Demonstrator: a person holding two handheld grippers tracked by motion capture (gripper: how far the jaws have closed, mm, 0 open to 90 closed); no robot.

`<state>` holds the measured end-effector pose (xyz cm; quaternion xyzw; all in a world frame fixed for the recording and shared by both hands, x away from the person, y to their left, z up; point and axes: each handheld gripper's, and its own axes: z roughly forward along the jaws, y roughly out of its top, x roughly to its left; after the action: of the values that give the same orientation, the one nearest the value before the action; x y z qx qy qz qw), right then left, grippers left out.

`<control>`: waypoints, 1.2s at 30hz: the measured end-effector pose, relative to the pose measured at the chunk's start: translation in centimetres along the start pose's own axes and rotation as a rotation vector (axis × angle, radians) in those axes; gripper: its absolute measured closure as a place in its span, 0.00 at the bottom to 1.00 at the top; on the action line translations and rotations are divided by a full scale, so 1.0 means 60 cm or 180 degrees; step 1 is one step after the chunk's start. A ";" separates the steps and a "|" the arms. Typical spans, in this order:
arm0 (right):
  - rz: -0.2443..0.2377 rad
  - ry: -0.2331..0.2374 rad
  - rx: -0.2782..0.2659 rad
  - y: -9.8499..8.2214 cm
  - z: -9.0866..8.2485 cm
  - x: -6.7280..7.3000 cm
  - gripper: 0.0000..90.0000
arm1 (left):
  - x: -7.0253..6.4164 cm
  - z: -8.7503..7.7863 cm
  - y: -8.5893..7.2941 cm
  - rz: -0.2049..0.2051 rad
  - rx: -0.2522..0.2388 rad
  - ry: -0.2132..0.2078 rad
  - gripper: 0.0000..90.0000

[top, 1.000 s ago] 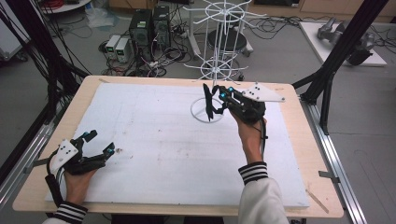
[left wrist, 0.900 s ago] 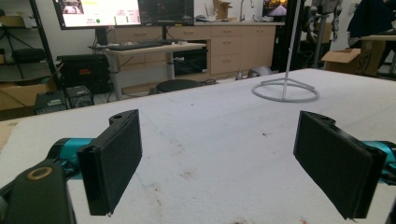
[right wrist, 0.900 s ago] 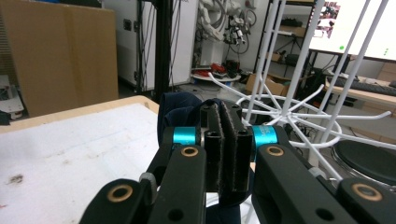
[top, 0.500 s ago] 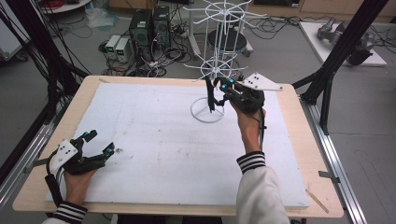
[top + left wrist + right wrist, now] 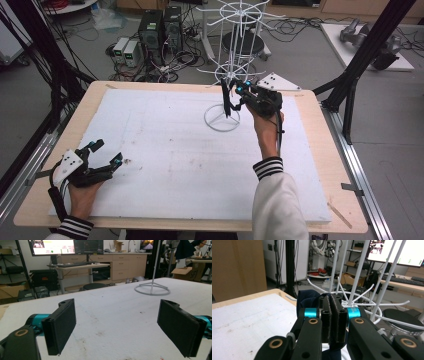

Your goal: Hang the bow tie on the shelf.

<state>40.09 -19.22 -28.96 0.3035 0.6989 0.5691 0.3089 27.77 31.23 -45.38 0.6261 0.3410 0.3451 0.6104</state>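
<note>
Since a second ago, my right hand-held gripper (image 5: 231, 97) has carried the dark cloth (image 5: 227, 102) from over the ring base toward twelve o'clock and slightly up, closer to the white wire rack (image 5: 235, 45); my left hand-held gripper (image 5: 102, 157) has not stirred. It rests at about seven o'clock on the white worktop (image 5: 165, 150), jaws released and wide apart with nothing between them. The right one is clenched on the cloth (image 5: 312, 300), pads pressed flat with the fabric pinched between.

The cloth hangs just beside the rack's post, above the ring base (image 5: 222, 119). Its long axis runs vertical, upper end in my jaws, loose end pointing down at the base; it may be a sock, though the folds are too dark to tell.

To do this well, I judge I should lift the pinched end above a wire prong (image 5: 372, 303), keep the strip plumb, drape it over the tip, and only then let go.
</note>
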 end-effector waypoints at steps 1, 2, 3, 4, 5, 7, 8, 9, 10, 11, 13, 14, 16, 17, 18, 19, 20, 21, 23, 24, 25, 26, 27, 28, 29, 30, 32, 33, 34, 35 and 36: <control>-0.0013 -0.0009 0.0011 0.000 0.000 -0.001 0.97 | 0.000 0.000 0.000 0.0000 -0.0002 0.0002 0.18; -0.0010 -0.0002 0.0014 0.000 0.001 -0.002 0.97 | 0.000 0.000 0.000 0.0000 -0.0001 0.0000 0.18; -0.0005 -0.0007 0.0050 -0.001 0.002 -0.002 0.97 | 0.000 0.000 0.000 0.0001 -0.0002 0.0001 0.18; -0.0026 -0.0004 0.0070 -0.001 0.002 -0.002 0.96 | 0.000 0.000 0.000 0.0010 -0.0004 -0.0005 0.18; -0.0029 -0.0013 0.0099 0.000 0.003 -0.001 0.96 | 0.000 0.000 0.000 0.0007 -0.0008 -0.0008 0.18; -0.0060 0.0003 0.0121 0.001 0.004 -0.002 0.96 | 0.000 0.000 0.000 0.0016 0.0000 -0.0010 0.18; -0.0068 0.0000 0.0121 0.001 0.004 -0.002 0.96 | 0.000 0.000 0.000 0.0015 -0.0003 -0.0009 0.18; -0.0066 0.0009 0.0130 0.002 0.004 -0.003 0.96 | 0.000 0.000 0.000 0.0010 -0.0007 -0.0006 0.18; -0.0060 0.0002 0.0135 0.002 0.003 -0.003 0.96 | 0.000 0.000 0.000 0.0009 -0.0009 -0.0005 0.18; -0.0079 -0.0009 0.0140 0.003 0.003 -0.004 0.96 | 0.000 0.000 0.000 0.0010 -0.0007 -0.0005 0.18; -0.0077 -0.0011 0.0174 0.003 0.002 -0.007 0.95 | 0.000 0.000 0.000 0.0016 -0.0001 -0.0009 0.18; -0.0064 -0.0017 0.0186 0.003 0.002 -0.008 0.95 | 0.000 0.000 0.000 0.0016 -0.0001 -0.0009 0.18; -0.0071 -0.0014 0.0215 0.003 0.002 -0.009 0.94 | -0.001 0.000 0.000 0.0004 -0.0009 -0.0008 0.18; -0.0075 -0.0014 0.0228 0.004 0.001 -0.009 0.94 | 0.000 0.000 0.000 0.0007 -0.0008 -0.0005 0.18; -0.0101 -0.0026 0.0238 0.004 0.001 -0.009 0.93 | 0.000 0.000 0.000 0.0012 -0.0004 -0.0007 0.18; -0.0114 -0.0014 0.0256 0.005 0.001 -0.009 0.92 | -0.001 0.000 0.000 0.0013 -0.0002 -0.0007 0.18; -0.0135 -0.0008 0.0264 0.006 0.002 -0.009 0.91 | -0.001 0.000 0.000 0.0014 -0.0001 -0.0008 0.18; -0.0129 -0.0018 0.0284 0.007 0.001 -0.008 0.90 | -0.001 0.000 0.000 0.0013 -0.0004 -0.0008 0.18; -0.0173 -0.0017 0.0280 0.008 0.001 -0.008 0.89 | -0.001 0.000 0.000 0.0011 -0.0004 -0.0008 0.18; -0.0172 -0.0030 0.0301 0.008 0.000 -0.007 0.89 | -0.001 0.000 0.000 0.0012 -0.0005 -0.0006 0.18; -0.0179 -0.0029 0.0303 0.008 0.000 -0.007 0.88 | -0.001 0.000 0.000 0.0015 -0.0003 -0.0006 0.18; -0.0176 -0.0032 0.0302 0.008 0.000 -0.008 0.86 | -0.001 0.000 0.000 0.0014 -0.0002 -0.0008 0.18; -0.0163 -0.0040 0.0310 0.008 -0.001 -0.008 0.86 | -0.001 0.000 0.000 0.0015 -0.0002 -0.0007 0.18; -0.0171 -0.0040 0.0312 0.008 -0.001 -0.009 0.85 | -0.001 0.000 0.000 0.0012 -0.0004 -0.0009 0.18; -0.0186 -0.0052 0.0309 0.008 -0.002 -0.010 0.85 | -0.001 0.000 0.000 0.0015 -0.0003 -0.0006 0.18; -0.0171 -0.0037 0.0304 0.008 -0.003 -0.010 0.85 | -0.001 0.000 0.000 0.0014 -0.0001 -0.0007 0.18; -0.0166 -0.0049 0.0300 0.009 -0.005 -0.009 0.83 | -0.001 0.000 0.000 0.0017 -0.0004 -0.0004 0.18; -0.0152 -0.0046 0.0292 0.010 -0.006 -0.009 0.82 | -0.001 0.000 0.000 0.0018 0.0002 -0.0006 0.18; -0.0156 -0.0043 0.0294 0.010 -0.008 -0.008 0.81 | -0.001 0.000 0.000 0.0016 0.0002 -0.0007 0.18; -0.0172 -0.0029 0.0281 0.011 -0.008 -0.008 0.79 | -0.001 0.000 0.000 0.0015 -0.0002 -0.0003 0.18; -0.0170 -0.0029 0.0288 0.011 -0.009 -0.007 0.74 | -0.001 0.000 0.000 0.0014 0.0001 -0.0006 0.18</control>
<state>39.97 -19.76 -28.17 0.3011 0.7304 0.5271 0.3131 27.76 31.20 -45.38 0.6273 0.3392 0.3458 0.6098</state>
